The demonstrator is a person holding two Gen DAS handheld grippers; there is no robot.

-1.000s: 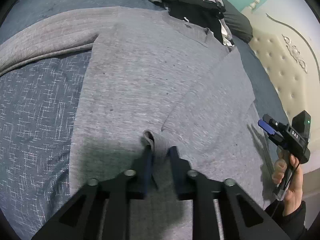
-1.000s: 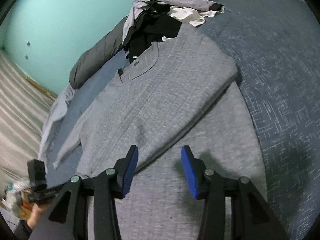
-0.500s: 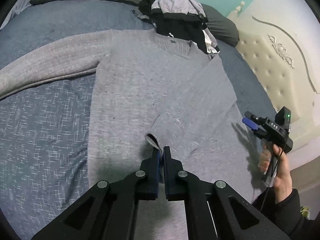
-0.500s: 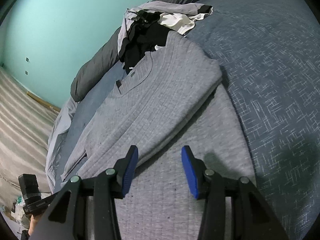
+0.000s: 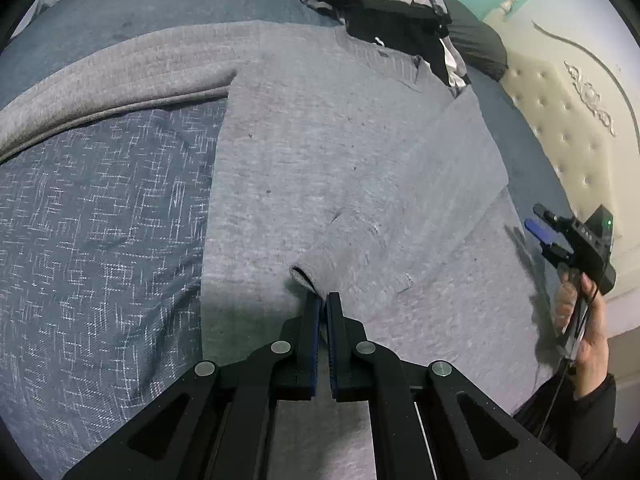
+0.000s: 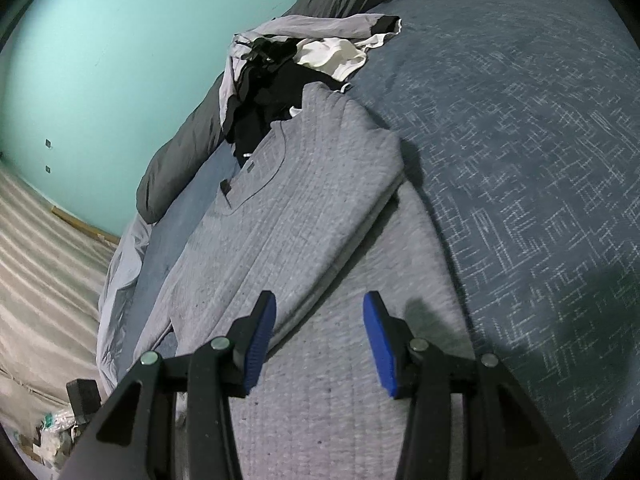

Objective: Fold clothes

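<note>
The left gripper (image 5: 323,300) angles down, pads pinching the sleeve cuff (image 5: 310,276) of the grey sweater (image 5: 320,140) spread ahead on the bed (image 5: 100,220); the right gripper (image 6: 320,320) hovers spread above the sweater's hem, hand (image 5: 584,320) upright.

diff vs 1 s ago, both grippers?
The left gripper closed from open onto the cuff of the folded-over sleeve of the grey sweater and has pulled back slightly. The right gripper stays open and empty above the sweater's hem. Clothes pile unmoved.
</note>
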